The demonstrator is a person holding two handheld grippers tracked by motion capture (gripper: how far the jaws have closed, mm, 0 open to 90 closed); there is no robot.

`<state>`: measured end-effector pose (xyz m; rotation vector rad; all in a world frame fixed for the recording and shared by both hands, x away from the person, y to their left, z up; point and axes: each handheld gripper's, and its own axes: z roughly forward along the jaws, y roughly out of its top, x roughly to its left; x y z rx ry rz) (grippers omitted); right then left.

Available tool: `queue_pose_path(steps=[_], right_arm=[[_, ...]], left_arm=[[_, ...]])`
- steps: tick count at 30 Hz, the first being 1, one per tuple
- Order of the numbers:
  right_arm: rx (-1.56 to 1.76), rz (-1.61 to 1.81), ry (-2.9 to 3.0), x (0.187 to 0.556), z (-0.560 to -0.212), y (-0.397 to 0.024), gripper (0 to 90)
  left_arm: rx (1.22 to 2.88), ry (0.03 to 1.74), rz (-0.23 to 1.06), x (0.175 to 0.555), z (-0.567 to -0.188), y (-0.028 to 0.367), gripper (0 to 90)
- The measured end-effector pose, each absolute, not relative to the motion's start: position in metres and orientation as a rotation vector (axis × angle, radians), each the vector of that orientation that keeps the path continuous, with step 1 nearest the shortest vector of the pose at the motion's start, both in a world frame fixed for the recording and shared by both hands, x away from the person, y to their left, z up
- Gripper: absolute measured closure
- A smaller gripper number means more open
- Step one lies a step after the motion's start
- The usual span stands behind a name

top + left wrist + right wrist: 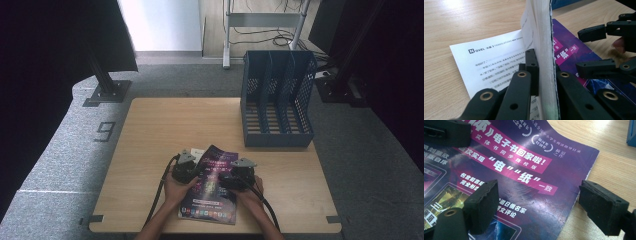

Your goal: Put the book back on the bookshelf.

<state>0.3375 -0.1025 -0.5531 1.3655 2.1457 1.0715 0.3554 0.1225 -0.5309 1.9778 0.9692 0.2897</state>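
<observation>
Magazine (pixel 212 187) with a glossy purple cover and pink banners of white lettering is lying at the near edge of the wooden table (pixel 150 130), between the person's two hands. Its left edge is standing raised: a thick wad of pages (pixel 544 50) is rising upright, leaving a white printed page (pixel 494 60) lying flat on the table beside it.

The left gripper (pixel 543 82) is clamping that raised wad, its jaws pressing on both faces of the paper. The right gripper (pixel 534 207) is hovering over the cover's right edge with its jaws standing wide apart, one pad (pixel 482 205) over the cover and the other (pixel 602 206) over bare wood; whether either pad is touching is hard to tell. A blue slotted file rack (pixel 276 100) is standing at the table's far right.

The cover's lower part is being cut off in both gripper views, and the small print is too fine to read.
</observation>
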Motion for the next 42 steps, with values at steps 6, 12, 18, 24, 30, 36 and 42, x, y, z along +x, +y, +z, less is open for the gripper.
queue_pose_path(steps=[6, 12, 18, 24, 30, 36, 42], right_arm=[[1.363, 1.073, 2.147, 0.338, -0.553, -0.103, 16.1], [1.350, 1.088, 2.163, 0.338, -0.553, -0.105, 16.4], [1.331, 1.090, 2.164, 0.337, -0.550, -0.106, 18.0], [1.336, 1.145, 2.133, 0.337, -0.542, -0.116, 19.1], [1.342, 1.234, 2.105, 0.335, -0.531, -0.126, 19.2], [1.327, 1.284, 2.094, 0.334, -0.524, -0.131, 19.3], [1.312, 1.286, 2.120, 0.334, -0.523, -0.128, 18.4]], left_arm=[[1.954, 0.930, 0.289, 0.353, -0.527, 0.123, 87.0], [1.944, 0.888, 0.325, 0.347, -0.522, 0.121, 87.1], [1.931, 0.856, 0.332, 0.344, -0.516, 0.120, 87.2], [1.904, 0.808, 0.332, 0.338, -0.503, 0.122, 87.2], [1.880, 0.784, 0.331, 0.333, -0.493, 0.124, 87.2], [1.859, 0.761, 0.299, 0.330, -0.486, 0.126, 87.2], [1.849, 0.741, 0.302, 0.327, -0.480, 0.127, 87.2]])
